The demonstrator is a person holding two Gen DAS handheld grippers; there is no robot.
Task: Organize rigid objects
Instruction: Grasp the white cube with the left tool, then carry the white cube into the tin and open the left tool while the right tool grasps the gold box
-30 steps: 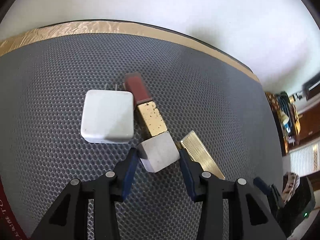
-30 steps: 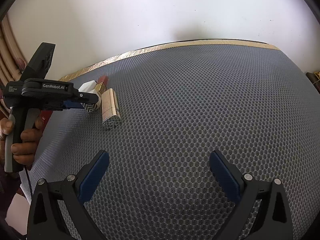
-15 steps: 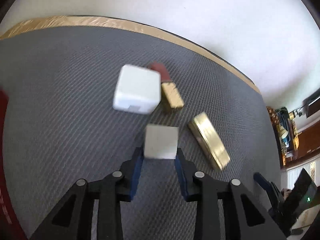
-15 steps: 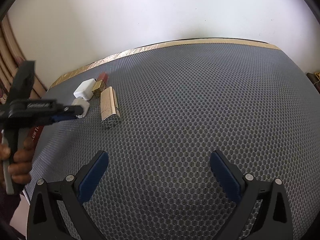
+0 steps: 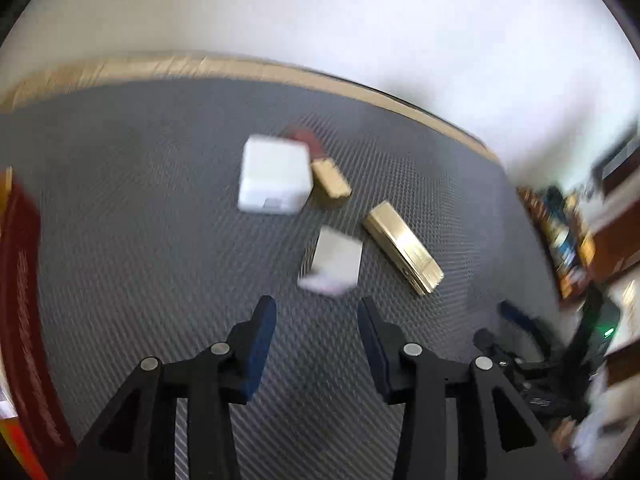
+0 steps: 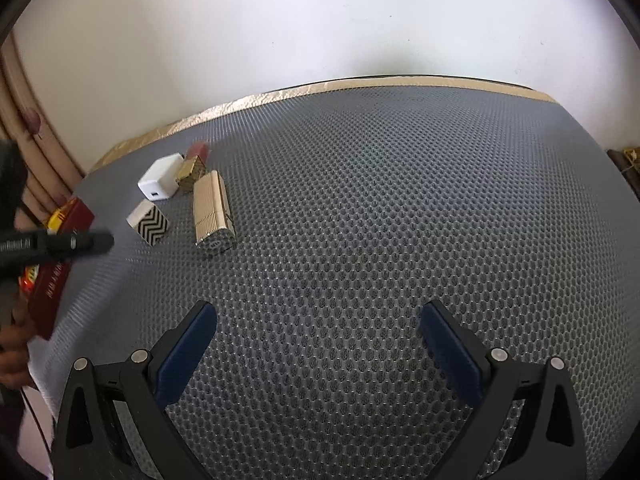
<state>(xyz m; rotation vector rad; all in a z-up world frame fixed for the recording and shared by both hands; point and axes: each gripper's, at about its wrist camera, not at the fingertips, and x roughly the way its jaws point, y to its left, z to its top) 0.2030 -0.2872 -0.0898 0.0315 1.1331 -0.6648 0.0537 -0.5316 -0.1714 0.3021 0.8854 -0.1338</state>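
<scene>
- left claw (image 5: 316, 312) opening, nothing between its pads; small zigzag box (image 5: 334, 264) lies on grey mesh surface (image 6: 400, 220) just ahead of it
- box sits near white charger (image 5: 276, 176), lipstick (image 5: 330, 178), gold case (image 5: 404, 246)
- right claw (image 6: 318, 320) wide apart, empty, well apart from them

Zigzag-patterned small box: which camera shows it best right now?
The right wrist view: the zigzag-patterned small box is sharp there, black-and-white face visible, lying on the mat. The left wrist view shows it blurred, plain whitish faces only.
</scene>
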